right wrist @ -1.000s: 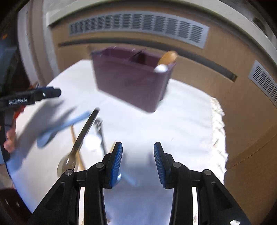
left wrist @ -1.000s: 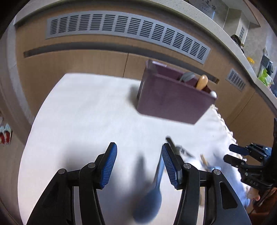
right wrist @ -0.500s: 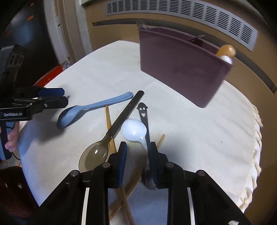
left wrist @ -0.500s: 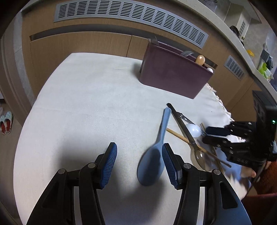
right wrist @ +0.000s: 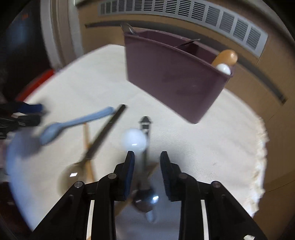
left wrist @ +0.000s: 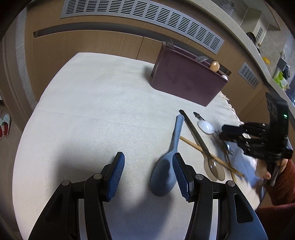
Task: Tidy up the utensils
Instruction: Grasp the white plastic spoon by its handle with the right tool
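A dark purple utensil holder (left wrist: pixel 188 81) stands at the table's far side with a wooden handle and a white handle in it; it also shows in the right wrist view (right wrist: pixel 175 79). A blue spoon (left wrist: pixel 166 166), a long dark clear spoon (left wrist: pixel 206 149), chopsticks (left wrist: pixel 210 153) and a white spoon (left wrist: pixel 205 127) lie on the cloth. My left gripper (left wrist: pixel 147 173) is open and empty, its right finger beside the blue spoon's bowl. My right gripper (right wrist: pixel 147 171) is open, straddling the white spoon's handle (right wrist: pixel 134 142) and a black-handled spoon (right wrist: pixel 145 125); it also shows in the left wrist view (left wrist: pixel 226 132).
The round table carries a white cloth (left wrist: pixel 92 120) with a fringed right edge (right wrist: pixel 261 157). Wooden cabinets with grey vents (left wrist: pixel 147 14) stand close behind. Slippers (left wrist: pixel 5 127) lie on the floor at left.
My right gripper has opened wider over the white spoon's handle and its view has blurred with motion. My left gripper has barely moved beside the blue spoon.
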{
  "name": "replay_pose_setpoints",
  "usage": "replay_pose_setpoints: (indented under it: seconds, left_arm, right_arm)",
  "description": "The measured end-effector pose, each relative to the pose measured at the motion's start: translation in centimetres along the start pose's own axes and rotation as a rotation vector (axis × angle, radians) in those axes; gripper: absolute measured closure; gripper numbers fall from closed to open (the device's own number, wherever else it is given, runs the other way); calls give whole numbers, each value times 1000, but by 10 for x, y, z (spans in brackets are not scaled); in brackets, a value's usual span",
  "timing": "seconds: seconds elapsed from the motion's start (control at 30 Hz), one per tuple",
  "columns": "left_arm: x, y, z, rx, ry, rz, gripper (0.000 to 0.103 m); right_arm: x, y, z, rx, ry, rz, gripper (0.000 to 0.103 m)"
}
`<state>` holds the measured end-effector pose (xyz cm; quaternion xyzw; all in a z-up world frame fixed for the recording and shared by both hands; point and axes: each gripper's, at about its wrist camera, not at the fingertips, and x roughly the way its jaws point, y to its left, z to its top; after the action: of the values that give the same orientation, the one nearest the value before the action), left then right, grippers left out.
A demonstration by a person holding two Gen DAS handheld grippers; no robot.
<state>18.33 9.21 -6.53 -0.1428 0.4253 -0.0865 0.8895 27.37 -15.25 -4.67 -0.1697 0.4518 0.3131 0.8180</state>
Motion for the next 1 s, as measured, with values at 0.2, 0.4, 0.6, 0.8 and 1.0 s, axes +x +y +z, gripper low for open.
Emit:
replay_pose_setpoints:
  seconds: [0.2, 0.4, 0.6, 0.8, 1.0]
  left_arm:
    - [7, -8, 1, 19, 18, -22, 48]
    - [7, -9, -1, 21, 29, -18, 48]
    - [1, -8, -3, 28, 23, -5, 48]
    - [1, -13, -4, 55, 29, -30, 48]
    - [6, -31, -2, 116, 36, -23, 48]
  right_arm:
    - [4, 11, -8, -41, 25, 22, 76]
    - [23, 6, 9, 5, 6, -15, 76]
    - [44, 17, 24, -26, 9, -39, 71]
    - [45, 18, 29, -25, 20, -47, 74]
    - [-5, -5, 28, 173, -107, -15, 75]
